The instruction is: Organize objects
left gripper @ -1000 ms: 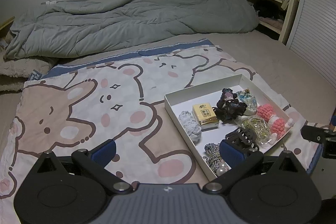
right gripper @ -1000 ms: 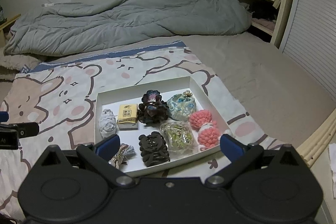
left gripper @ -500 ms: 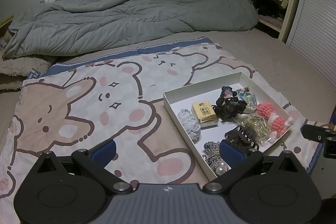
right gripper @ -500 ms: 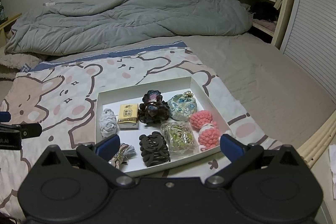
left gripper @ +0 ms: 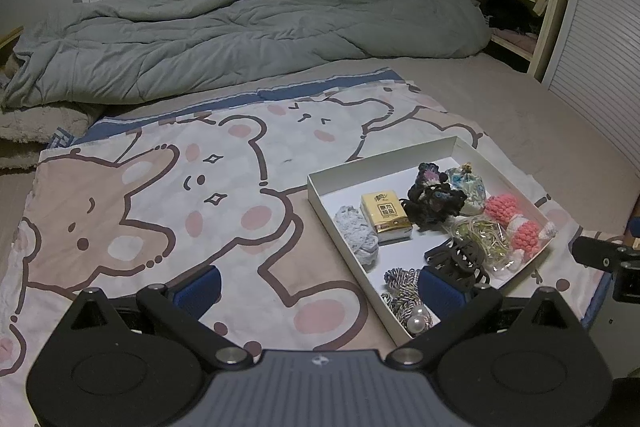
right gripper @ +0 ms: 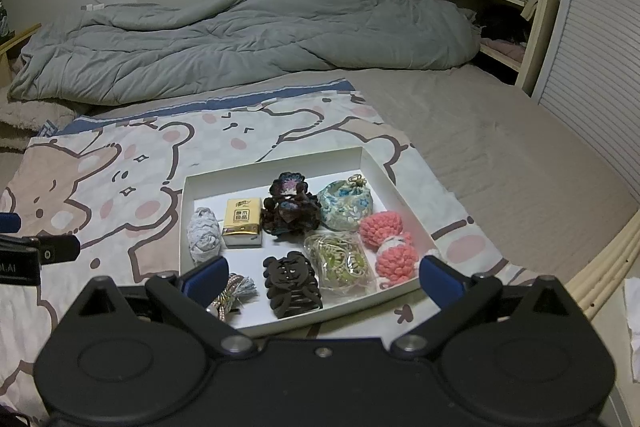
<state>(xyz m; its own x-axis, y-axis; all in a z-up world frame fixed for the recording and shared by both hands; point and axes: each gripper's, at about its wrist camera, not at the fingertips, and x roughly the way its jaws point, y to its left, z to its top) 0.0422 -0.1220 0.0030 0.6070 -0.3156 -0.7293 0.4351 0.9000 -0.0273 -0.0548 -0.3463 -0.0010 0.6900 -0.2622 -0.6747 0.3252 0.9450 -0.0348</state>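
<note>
While both the left gripper [left gripper: 320, 285] and right gripper [right gripper: 322, 277] hang spread wide and empty, the white tray [right gripper: 280, 163] sits on the bear blanket [right gripper: 120, 167], the claw clip [right gripper: 294, 285] at six o'clock inside it. I'd drop the right one straight down, straddling one piece without crowding its neighbours.

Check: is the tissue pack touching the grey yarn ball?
Apart. The right wrist view shows a strip of white tray floor between the tissue pack and the grey yarn ball.

Dim, flat indoor light with soft shadows, slight grain, and strong fisheye bending toward dark corners.
</note>
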